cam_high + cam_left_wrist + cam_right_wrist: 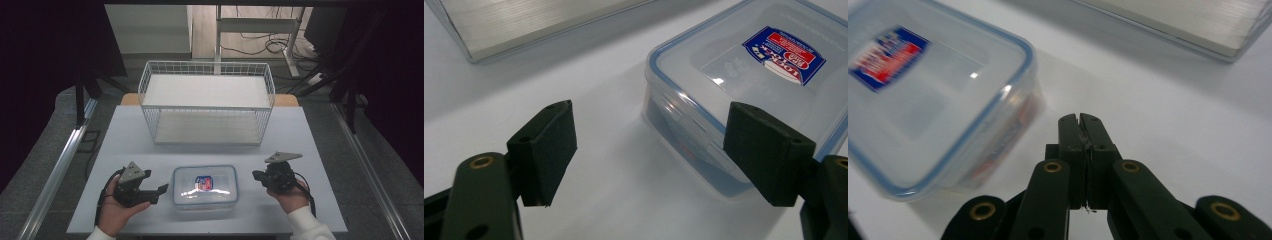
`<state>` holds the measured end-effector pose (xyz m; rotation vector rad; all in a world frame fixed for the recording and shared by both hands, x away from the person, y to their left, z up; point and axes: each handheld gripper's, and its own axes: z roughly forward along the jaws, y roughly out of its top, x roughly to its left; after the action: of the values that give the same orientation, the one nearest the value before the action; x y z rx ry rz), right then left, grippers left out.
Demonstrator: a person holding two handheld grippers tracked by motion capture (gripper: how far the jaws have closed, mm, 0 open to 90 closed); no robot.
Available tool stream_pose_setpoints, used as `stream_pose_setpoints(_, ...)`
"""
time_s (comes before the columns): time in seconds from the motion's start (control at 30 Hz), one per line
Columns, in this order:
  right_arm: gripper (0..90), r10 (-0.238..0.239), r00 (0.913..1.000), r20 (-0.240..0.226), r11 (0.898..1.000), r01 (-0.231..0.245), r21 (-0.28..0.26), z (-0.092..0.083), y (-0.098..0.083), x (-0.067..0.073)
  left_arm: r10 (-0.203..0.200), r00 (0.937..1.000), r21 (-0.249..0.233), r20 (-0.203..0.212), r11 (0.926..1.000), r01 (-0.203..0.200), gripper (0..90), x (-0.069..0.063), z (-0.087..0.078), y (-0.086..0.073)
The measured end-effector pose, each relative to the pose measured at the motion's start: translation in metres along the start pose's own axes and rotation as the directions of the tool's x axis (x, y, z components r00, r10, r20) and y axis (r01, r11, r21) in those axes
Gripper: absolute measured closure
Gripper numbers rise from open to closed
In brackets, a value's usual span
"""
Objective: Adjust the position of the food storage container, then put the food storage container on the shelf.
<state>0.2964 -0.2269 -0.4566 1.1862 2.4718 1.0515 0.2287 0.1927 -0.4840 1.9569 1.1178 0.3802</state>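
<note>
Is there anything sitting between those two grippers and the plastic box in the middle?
Nothing visible. The lidded plastic box sits alone on bare white table, with the open left gripper close at one side and the shut right gripper at the other. The wire shelf rack stands farther back, out of the way.

A lab: black curtains (45,60), metal rails (60,170), floor cables (270,47) around a white table (300,140).
</note>
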Motion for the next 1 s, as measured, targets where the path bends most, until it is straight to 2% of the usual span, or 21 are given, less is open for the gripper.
stream_pose_setpoints(0.1, 82.3, 0.020, 0.9991, -0.036, 1.000, -0.021, -0.022, -0.001, -0.001, -0.002, 0.000, 1.0000, 0.004, -0.001, 1.0000, 0.000, 20.7, 0.000, 0.001, 0.000)
stream_pose_setpoints(0.13, 75.1, 0.017, 0.9990, -0.040, 0.999, -0.018, -0.027, 0.000, 0.000, -0.002, 0.001, 1.0000, 0.005, 0.000, 1.0000, -0.001, 20.6, 0.000, 0.001, 0.000)
stream_pose_setpoints(0.23, 42.6, 0.029, 0.9994, -0.017, 0.998, -0.030, -0.061, 0.002, 0.000, 0.001, 0.000, 1.0000, 0.004, 0.001, 1.0000, 0.000, 20.5, 0.000, 0.001, 0.000)
stream_pose_setpoints(0.3, 31.5, 0.035, 0.9990, -0.027, 0.997, -0.036, -0.068, 0.003, 0.000, 0.001, -0.003, 1.0000, 0.002, 0.002, 1.0000, 0.003, 20.5, 0.000, 0.000, 0.000)
stream_pose_setpoints(0.33, 28.9, 0.035, 0.9988, -0.034, 0.997, -0.037, -0.073, 0.003, 0.000, 0.001, -0.004, 1.0000, 0.001, 0.002, 1.0000, 0.004, 20.4, 0.000, 0.000, 0.000)
stream_pose_setpoints(0.43, 23.5, 0.020, 0.9983, -0.054, 0.995, -0.025, -0.093, 0.002, 0.000, 0.003, -0.002, 1.0000, 0.005, 0.009, 1.0000, 0.002, 20.6, 0.001, 0.001, 0.000)
stream_pose_setpoints(0.67, 20.5, 0.008, 0.9965, -0.083, 0.994, -0.017, -0.108, 0.002, 0.000, 0.009, -0.009, 0.9995, 0.003, 0.029, 1.0000, 0.009, 23.3, 0.000, 0.000, 0.000)
stream_pose_setpoints(0.8, 20.4, 0.011, 0.9943, -0.106, 0.994, -0.023, -0.110, 0.002, 0.001, 0.011, -0.024, 0.9991, 0.002, 0.034, 0.9997, 0.024, 22.4, 0.000, -0.002, 0.000)
stream_pose_setpoints(0.9, 20.3, 0.011, 0.9931, -0.117, 0.994, -0.024, -0.111, 0.003, 0.001, 0.013, -0.056, 0.9968, -0.001, 0.057, 0.9984, 0.056, 21.2, 0.002, -0.002, 0.001)
stream_pose_setpoints(1.0, 19.8, 0.012, 0.9924, -0.122, 0.994, -0.025, -0.104, 0.006, 0.000, 0.014, -0.061, 0.9960, 0.014, 0.065, 0.9981, 0.061, 21.0, 0.002, 0.001, 0.002)
